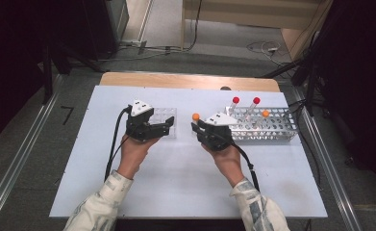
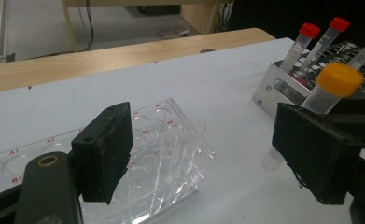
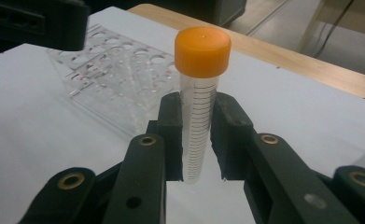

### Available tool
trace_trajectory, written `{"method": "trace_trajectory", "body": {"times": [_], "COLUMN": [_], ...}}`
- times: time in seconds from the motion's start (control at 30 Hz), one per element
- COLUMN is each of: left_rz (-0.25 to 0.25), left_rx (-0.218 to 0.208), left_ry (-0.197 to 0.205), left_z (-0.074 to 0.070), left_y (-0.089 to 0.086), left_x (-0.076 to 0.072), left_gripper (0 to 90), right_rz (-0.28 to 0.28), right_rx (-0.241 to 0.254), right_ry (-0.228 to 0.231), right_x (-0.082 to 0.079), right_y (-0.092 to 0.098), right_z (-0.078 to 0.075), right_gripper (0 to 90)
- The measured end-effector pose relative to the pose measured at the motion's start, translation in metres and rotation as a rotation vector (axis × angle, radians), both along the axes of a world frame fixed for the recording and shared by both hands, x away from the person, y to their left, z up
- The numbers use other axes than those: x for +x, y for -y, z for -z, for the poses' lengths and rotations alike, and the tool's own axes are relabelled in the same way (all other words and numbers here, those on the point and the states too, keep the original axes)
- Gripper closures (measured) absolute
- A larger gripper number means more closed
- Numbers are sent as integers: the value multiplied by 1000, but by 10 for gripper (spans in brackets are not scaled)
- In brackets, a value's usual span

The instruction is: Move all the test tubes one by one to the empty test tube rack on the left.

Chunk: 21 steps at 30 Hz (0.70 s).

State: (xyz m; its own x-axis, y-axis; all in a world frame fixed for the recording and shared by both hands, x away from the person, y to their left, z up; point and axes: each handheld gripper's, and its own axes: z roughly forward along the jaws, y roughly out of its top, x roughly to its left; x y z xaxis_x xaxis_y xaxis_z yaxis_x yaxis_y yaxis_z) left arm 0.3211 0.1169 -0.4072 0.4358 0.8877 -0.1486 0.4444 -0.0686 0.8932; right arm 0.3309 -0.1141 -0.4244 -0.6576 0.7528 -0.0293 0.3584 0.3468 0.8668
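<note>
A clear tube with an orange cap (image 3: 202, 51) stands upright between the jaws of my right gripper (image 3: 198, 140), which is shut on its graduated body. From above, that tube (image 1: 195, 116) sits at the tip of the right gripper (image 1: 198, 127), between the two racks. My left gripper (image 1: 168, 128) is open at the right end of the clear plastic rack (image 1: 162, 118). In the left gripper view the left gripper (image 2: 208, 158) has its jaws spread wide over the clear rack (image 2: 166, 154), and the orange-capped tube (image 2: 336, 86) rises behind its right jaw.
A metal wire rack (image 1: 272, 126) at the right holds two red-capped tubes (image 1: 235, 100) and one orange-capped tube (image 1: 265, 114). The white tabletop (image 1: 185, 178) has a wooden strip (image 1: 190, 80) along its far edge. Both forearms come in from the bottom.
</note>
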Motion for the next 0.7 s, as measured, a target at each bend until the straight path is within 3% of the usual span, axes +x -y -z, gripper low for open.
{"method": "trace_trajectory", "body": {"times": [0.37,0.57,0.7], "left_rz": [99,155,186], "left_rx": [-12,-22,-6], "left_ry": [-10,-13,-17], "left_z": [-1,0,2], "left_y": [10,14,16], "left_x": [-5,-6,-7], "left_gripper": [305,437,571], "right_rz": [-59,-75,-85], "right_rx": [-6,0,2], "right_ry": [-30,-33,-33], "right_x": [-4,-6,-7], "right_y": [-29,-37,-40], "right_z": [10,12,12], "right_gripper": [721,721,721]}}
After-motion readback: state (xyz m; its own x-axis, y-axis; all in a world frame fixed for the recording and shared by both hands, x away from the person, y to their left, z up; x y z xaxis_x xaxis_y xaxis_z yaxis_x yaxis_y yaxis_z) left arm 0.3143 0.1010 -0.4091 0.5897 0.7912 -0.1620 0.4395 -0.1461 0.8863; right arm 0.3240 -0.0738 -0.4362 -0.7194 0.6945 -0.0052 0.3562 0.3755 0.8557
